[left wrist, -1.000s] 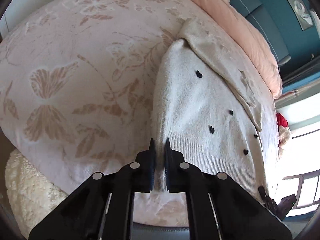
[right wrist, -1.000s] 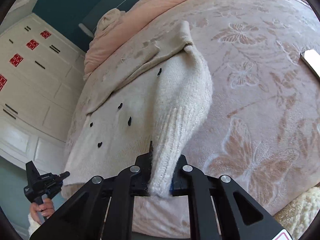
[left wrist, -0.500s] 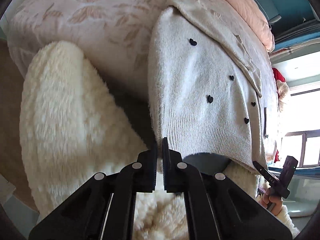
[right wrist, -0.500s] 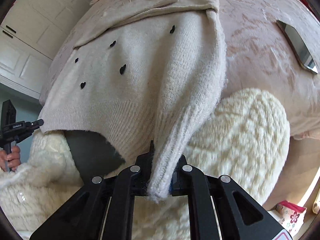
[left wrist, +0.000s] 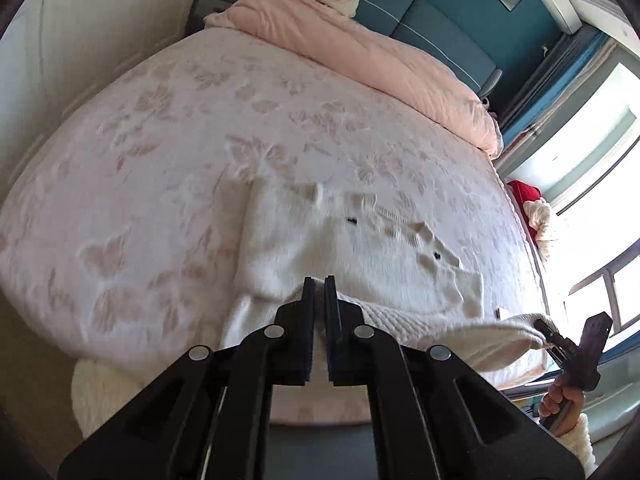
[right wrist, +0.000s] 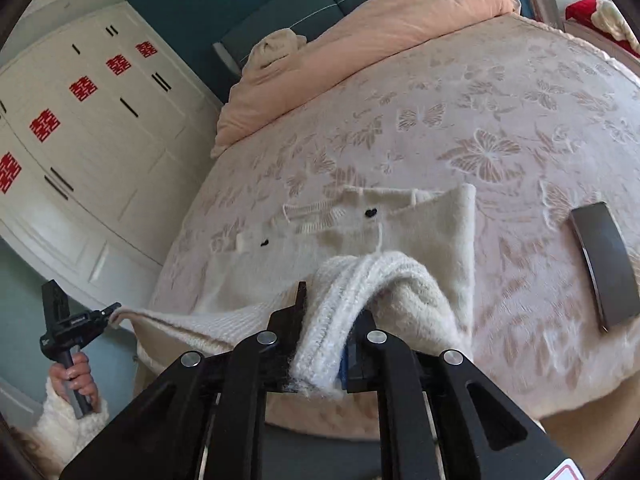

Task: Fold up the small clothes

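A small cream knit sweater (left wrist: 360, 256) with black heart dots lies on the bed's near edge, its ribbed hem lifted toward me. My left gripper (left wrist: 319, 280) is shut on the hem's left corner. My right gripper (right wrist: 324, 296) is shut on the hem's right corner together with the bunched ribbed sleeve cuff (right wrist: 340, 320). The sweater also shows in the right wrist view (right wrist: 420, 232), upper part flat, hem stretched between the two grippers. The right gripper shows far right in the left wrist view (left wrist: 568, 348); the left gripper shows at left in the right wrist view (right wrist: 76, 328).
The bed has a pink floral cover (left wrist: 180, 152) and a peach duvet (left wrist: 360, 48) at the head. A dark flat phone (right wrist: 604, 264) lies right of the sweater. White wardrobe doors (right wrist: 80, 140) stand left. A fluffy white rug (left wrist: 100, 392) lies below the bed edge.
Both grippers have risen from below the bed edge and carried the hem up over the sweater's body. The sweater's lower half is now lifted off the bed.
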`<state>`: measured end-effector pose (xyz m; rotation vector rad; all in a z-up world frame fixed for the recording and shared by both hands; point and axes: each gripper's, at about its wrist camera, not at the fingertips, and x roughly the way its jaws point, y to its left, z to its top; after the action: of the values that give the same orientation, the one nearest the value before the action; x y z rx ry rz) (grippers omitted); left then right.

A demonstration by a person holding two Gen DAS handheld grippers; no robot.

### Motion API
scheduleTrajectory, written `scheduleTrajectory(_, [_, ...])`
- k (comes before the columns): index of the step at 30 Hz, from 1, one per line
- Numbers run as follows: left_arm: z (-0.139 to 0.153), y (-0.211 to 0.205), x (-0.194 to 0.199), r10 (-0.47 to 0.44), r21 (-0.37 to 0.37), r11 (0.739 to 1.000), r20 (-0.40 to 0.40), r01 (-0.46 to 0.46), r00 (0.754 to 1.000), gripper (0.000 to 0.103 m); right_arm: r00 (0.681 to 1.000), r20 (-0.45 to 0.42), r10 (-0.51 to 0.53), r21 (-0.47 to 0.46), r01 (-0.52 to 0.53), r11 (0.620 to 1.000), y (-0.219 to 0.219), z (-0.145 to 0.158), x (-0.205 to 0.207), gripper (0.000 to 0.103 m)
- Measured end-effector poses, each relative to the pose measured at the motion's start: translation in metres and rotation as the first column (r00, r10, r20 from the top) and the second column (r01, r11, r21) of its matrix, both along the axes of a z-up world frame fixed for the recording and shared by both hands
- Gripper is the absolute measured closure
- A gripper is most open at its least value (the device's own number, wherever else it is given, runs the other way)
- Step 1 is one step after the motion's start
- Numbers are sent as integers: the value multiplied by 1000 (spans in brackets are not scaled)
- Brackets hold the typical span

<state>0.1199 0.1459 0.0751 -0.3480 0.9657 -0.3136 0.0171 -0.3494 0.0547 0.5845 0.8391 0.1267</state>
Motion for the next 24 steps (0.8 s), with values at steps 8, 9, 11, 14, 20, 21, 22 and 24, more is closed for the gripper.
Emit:
scheduleTrajectory(8, [-100,-29,90,82,8,997,-88,-82,993,58,960,-8,-281,-60,280,958,-19,-77,54,41])
scheduleTrajectory(9, [-100,-28,88,72,15,997,-70,-71,995,50,959,14,-284,-93,284,954,-19,-74,46,37])
scheduleTrajectory(11, [-102,-32,88,53,55,997,-28,-51,998,25,968,25,-250,-190,250,950,-17,-74,47,29])
scheduleTrajectory(14, [-122,-43,107,24,99,995,-81,-16,996,17,978,-51,-202,-299,178,938,-13,-89,65,26])
scheduleTrajectory(20, [-158,-54,118,44,111,994,-211,-21,976,70,966,-168,-197,-318,136,938,-6,-132,96,43])
scheduleTrajectory(21, [-154,-57,116,17,120,993,-209,8,978,83,965,-177,-196,-324,130,937,-3,-133,96,61])
scheduleTrajectory(22, [-148,-57,114,-4,122,992,-204,29,979,93,965,-187,-183,-311,119,943,-1,-133,96,96])
scheduleTrajectory(24, [-124,-53,108,-24,126,991,-157,44,987,97,977,-149,-153,-253,112,961,2,-119,88,97])
